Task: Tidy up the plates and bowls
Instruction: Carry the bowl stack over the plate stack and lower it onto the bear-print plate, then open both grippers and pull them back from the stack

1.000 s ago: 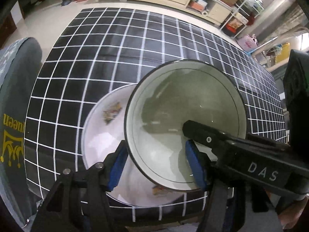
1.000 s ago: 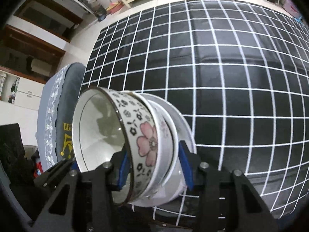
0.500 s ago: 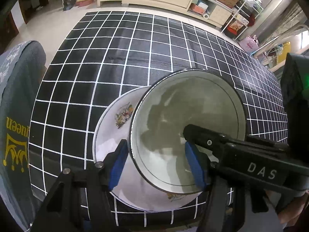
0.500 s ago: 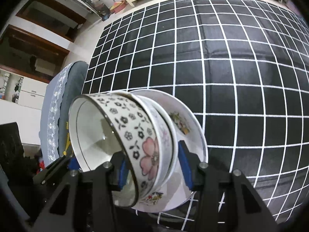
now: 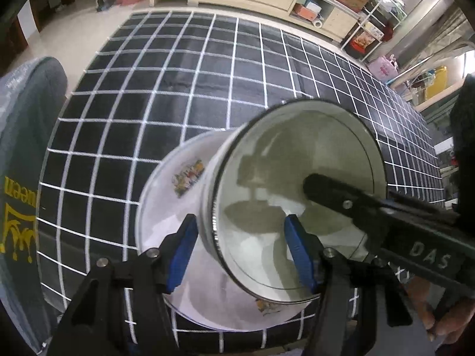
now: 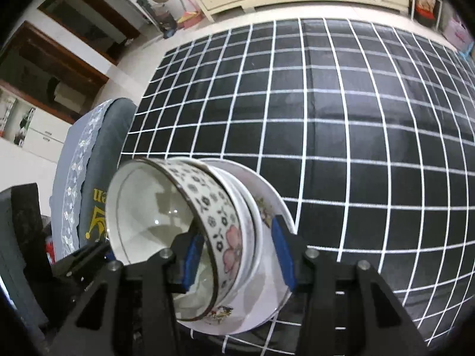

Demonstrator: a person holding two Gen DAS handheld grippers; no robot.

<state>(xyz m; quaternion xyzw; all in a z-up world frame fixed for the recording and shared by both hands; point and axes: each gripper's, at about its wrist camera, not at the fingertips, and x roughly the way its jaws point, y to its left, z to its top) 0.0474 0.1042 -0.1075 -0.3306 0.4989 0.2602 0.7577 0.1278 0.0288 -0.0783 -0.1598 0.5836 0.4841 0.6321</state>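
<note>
1. While both grippers point steeply down at the black tablecloth with a white grid, they grip 1 stack of dishes from opposite sides.
2. The stack is a white ceramic bowl with a dark rim and black-and-pink flower pattern nested on a second white bowl, all resting in a white ceramic plate with small colourful decals.
3. The left gripper stands about half open, clamped on the stack: 1 blue pad sits inside the flowered bowl and the other lies between the bowl's outer wall and the plate face.
4. The right gripper is likewise about half open and clamped: 1 blue pad lies inside the flowered bowl and the other presses on the plate side.
5. The stack is tilted, near the table's close edge; whether the plate's low edge touches the cloth cannot be told.
6. A grey chair back with yellow lettering stands beside the table.
7. A person's fingers show at the lower right of the left view.
</note>
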